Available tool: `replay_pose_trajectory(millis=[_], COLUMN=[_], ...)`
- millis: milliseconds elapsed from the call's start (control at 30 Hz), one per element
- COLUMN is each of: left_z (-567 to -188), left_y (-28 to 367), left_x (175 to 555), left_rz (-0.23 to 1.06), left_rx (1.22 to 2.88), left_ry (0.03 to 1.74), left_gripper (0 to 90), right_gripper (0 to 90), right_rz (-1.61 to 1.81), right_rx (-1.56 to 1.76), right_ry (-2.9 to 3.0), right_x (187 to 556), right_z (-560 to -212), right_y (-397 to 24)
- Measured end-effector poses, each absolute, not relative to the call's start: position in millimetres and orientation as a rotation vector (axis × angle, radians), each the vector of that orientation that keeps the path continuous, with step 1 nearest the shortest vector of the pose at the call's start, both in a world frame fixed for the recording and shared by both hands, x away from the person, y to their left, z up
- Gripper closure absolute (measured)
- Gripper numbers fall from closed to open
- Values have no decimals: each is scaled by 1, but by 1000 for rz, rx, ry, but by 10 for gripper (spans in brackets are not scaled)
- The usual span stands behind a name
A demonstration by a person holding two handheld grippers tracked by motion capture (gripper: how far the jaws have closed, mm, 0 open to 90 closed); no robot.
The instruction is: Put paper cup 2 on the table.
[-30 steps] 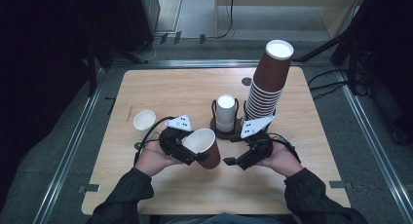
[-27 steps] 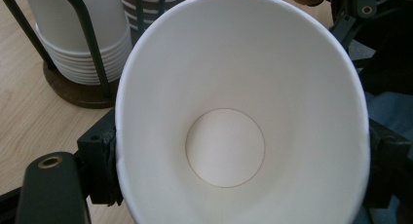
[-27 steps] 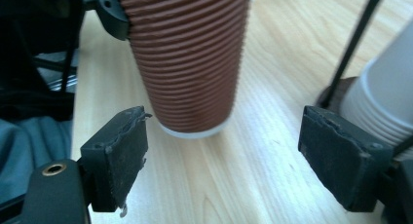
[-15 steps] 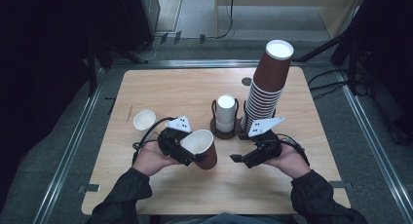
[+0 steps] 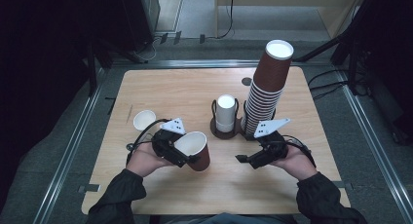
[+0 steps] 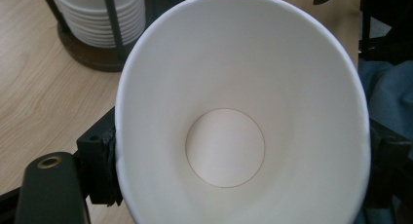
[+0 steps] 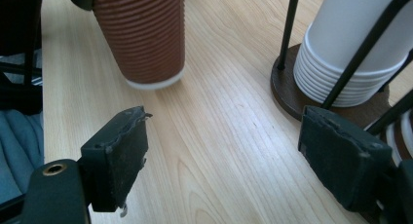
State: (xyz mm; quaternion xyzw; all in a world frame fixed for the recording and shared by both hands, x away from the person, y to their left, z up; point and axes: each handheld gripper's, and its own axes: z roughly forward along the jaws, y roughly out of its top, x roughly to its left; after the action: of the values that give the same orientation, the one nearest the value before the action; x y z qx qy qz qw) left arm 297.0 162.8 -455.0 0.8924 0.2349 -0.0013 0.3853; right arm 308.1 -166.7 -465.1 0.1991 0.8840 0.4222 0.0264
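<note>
A brown ribbed paper cup (image 5: 197,151) with a white inside hangs just above the table at front centre, its mouth tilted up toward me. My left gripper (image 5: 184,156) is shut on its sides. In the left gripper view the cup's mouth (image 6: 234,112) is squeezed to an oval between the black pads (image 6: 100,156). My right gripper (image 5: 245,159) stands open and empty a short way right of the cup. Its own view shows wide-apart pads (image 7: 119,156) over bare wood, with the cup (image 7: 141,34) ahead of them, apart from them.
A tall leaning stack of brown cups (image 5: 268,83) stands at the back right. A shorter stack of white cups (image 5: 225,112) sits in a wire holder (image 7: 292,83) beside it. A small white cup (image 5: 144,120) rests on the table (image 5: 160,87) at the left.
My right gripper has drawn back a little to the right, away from the held cup. The left gripper and cup have stayed in place.
</note>
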Motion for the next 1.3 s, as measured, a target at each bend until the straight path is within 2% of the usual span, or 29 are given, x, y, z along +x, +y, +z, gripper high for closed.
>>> replay_pose_trajectory(millis=[1300], left_z=[-455], left_y=[243], left_x=[278], left_rz=[94], left_rx=[2208], left_ry=[790], left_gripper=[131], right_gripper=[197], right_rz=[1267], right_rx=[550], right_ry=[2779], right_x=[320], right_z=[-469], right_y=[-157])
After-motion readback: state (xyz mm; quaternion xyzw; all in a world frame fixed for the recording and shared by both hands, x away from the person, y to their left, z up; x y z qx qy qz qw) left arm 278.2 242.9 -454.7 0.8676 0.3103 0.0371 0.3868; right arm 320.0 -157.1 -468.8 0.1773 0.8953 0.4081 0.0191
